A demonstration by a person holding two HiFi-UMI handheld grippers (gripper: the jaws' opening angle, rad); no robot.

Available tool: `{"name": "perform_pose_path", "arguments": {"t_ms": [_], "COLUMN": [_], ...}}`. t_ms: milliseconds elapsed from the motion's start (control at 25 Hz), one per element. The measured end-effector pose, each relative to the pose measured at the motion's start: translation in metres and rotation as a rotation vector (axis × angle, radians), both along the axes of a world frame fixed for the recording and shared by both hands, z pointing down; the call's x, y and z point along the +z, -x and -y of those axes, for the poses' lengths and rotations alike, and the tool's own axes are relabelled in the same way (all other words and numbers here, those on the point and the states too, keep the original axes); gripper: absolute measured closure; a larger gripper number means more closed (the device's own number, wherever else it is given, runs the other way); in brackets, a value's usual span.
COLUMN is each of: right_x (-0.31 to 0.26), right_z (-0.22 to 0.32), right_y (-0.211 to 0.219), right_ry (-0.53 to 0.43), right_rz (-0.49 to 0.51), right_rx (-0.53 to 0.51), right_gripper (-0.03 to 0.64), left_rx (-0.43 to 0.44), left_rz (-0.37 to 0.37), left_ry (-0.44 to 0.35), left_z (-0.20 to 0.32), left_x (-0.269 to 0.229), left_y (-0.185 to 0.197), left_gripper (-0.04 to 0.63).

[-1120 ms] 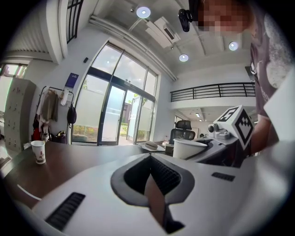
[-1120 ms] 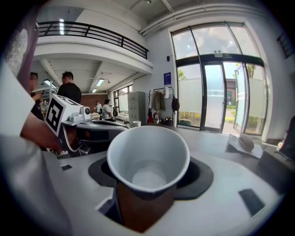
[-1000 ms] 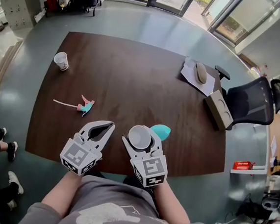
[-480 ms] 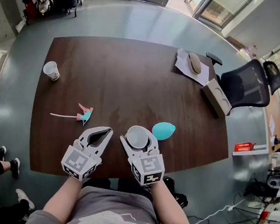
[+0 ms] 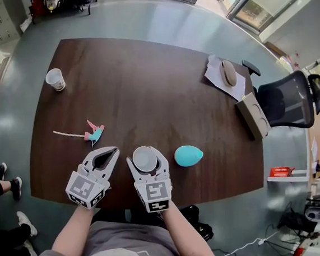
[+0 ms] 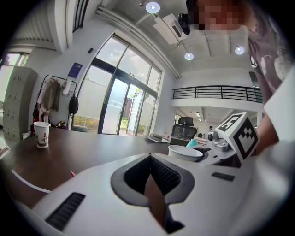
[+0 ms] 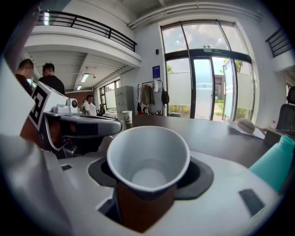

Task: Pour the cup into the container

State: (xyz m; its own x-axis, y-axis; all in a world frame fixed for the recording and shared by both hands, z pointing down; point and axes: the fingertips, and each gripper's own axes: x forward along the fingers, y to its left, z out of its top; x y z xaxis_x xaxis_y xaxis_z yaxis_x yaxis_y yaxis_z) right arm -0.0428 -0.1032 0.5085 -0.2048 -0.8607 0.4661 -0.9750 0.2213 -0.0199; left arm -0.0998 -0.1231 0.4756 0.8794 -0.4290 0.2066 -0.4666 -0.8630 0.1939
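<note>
No text, number or brand can be read anywhere. On the cubes of the left gripper [image 5: 112, 150] and the right gripper [image 5: 145, 152] only square black-and-white marker patterns are carried, without letters or digits. Some print is borne by the paper cup [image 5: 55, 79] at the table's far corner, but it is too small to be made out. A blue sign [image 7: 156, 71] is fixed to the wall beside the glass doors, and its wording cannot be read. Light marks are shown on a red box [image 5: 277, 172] on the shelf beyond the table, and they are likewise illegible.
</note>
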Motion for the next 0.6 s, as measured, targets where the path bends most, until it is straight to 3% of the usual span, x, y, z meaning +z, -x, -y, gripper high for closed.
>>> {"name": "perform_pose_path", "arguments": {"t_ms": [600], "right_x": [0.043], "right_z": [0.012], "right_y": [-0.009], "right_ry": [0.024], "right_rz": [-0.026], "right_rx": [-0.008], "right_gripper": [0.322], "left_rx": [-0.047], "left_rz": [0.025], "left_ry": [0.058], "left_z": [0.014], "left_x": [0.045], "left_y": [-0.011], "left_gripper": [0.589]}}
